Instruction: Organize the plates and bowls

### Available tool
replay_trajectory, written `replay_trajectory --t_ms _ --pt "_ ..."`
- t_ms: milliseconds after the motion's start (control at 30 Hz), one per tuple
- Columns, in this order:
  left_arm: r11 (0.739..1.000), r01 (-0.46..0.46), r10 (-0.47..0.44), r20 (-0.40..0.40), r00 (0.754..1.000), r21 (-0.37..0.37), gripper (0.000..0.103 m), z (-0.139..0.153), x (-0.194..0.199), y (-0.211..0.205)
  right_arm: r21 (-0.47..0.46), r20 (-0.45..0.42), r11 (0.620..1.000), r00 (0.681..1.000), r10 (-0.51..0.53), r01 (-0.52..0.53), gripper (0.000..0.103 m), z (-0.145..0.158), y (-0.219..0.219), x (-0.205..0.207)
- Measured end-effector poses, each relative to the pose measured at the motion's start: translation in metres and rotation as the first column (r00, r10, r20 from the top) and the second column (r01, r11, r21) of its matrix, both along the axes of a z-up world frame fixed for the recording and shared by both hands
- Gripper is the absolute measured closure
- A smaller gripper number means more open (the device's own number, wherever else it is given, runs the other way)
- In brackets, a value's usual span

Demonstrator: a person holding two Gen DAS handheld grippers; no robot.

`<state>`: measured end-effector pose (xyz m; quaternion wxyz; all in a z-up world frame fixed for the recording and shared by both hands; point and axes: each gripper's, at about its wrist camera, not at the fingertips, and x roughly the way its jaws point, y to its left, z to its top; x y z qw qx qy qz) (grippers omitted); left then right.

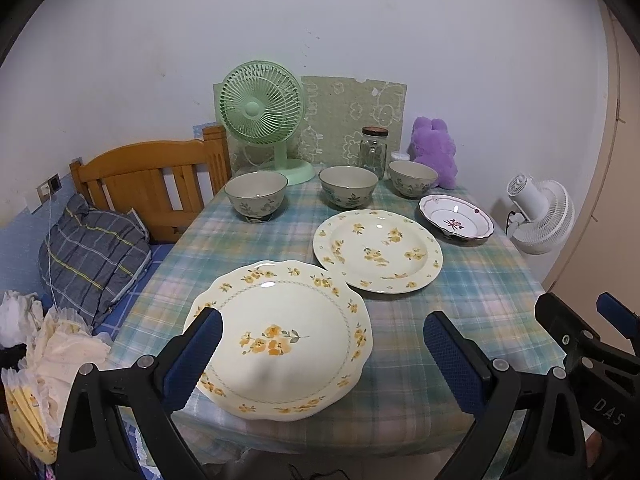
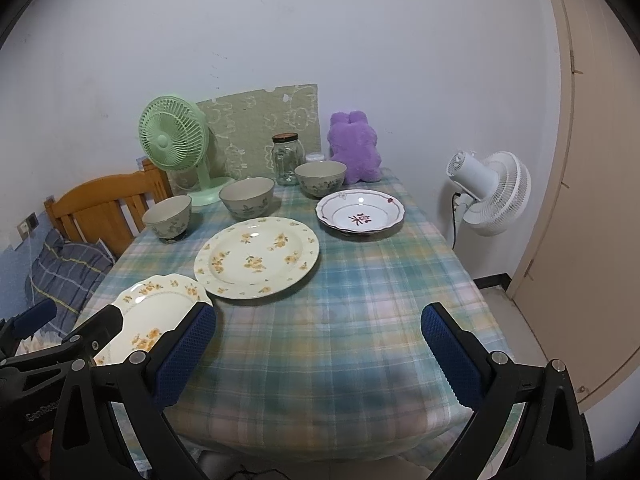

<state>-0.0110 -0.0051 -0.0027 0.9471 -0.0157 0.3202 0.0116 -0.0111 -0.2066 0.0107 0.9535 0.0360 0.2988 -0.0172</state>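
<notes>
Nearest me a scalloped cream plate with yellow flowers [image 1: 280,336] lies flat at the front left of the surface. Just beyond it lies a round cream plate scattered with yellow blossoms [image 1: 378,250], and further right a white deep plate with a dark red flower [image 1: 456,220]. Three grey-green floral bowls [image 1: 256,196] [image 1: 348,186] [image 1: 412,178] stand upright in a row behind them.

Soft, even indoor light falls from above, with small glare spots on the plates and only faint shadows on the table [image 2: 340,320]. Both fisheye views bend straight lines and darken to black at the corners. Focus is sharp throughout.
</notes>
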Motion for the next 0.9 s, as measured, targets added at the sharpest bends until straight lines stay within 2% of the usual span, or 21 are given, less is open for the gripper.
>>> replay_trajectory --t_ms 900 --pt "1.0 0.0 0.0 0.002 1.0 0.023 0.004 -0.0042 -0.0056 0.0019 -0.032 -0.03 0.999 1.0 -0.009 0.008 0.0 -0.0029 0.0032 -0.0007"
